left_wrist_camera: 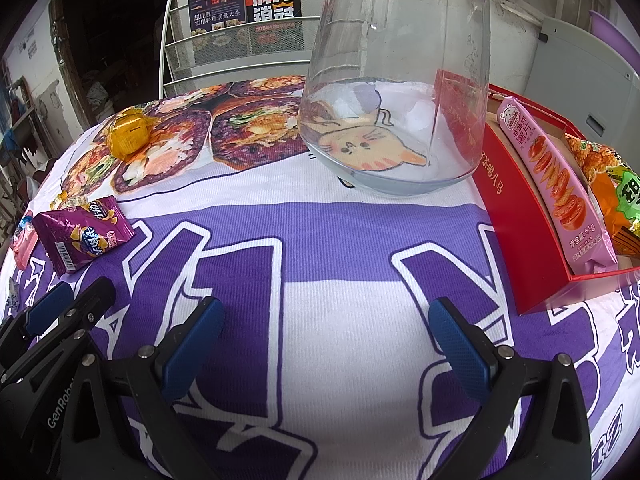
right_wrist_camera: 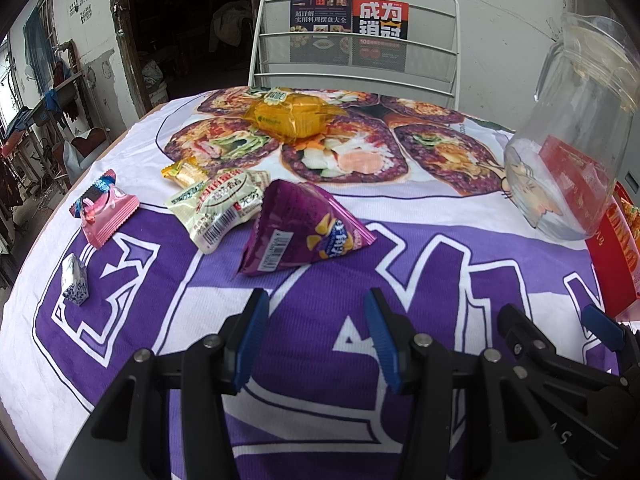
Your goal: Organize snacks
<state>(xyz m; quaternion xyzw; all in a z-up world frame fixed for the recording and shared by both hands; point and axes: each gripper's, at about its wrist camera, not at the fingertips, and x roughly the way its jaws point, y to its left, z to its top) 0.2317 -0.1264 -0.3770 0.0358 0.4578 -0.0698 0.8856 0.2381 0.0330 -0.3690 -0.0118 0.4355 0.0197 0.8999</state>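
Soft, even daylight, pretty sharp overall. Heavy fisheye bending at the edges, black vignette corners, and the doorway (right_wrist_camera: 188,20) upper left is dark.

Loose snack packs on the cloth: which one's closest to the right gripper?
The purple triangular pack, lying just ahead of the right gripper. The cream pack, pink candy and orange pack all lie farther off.
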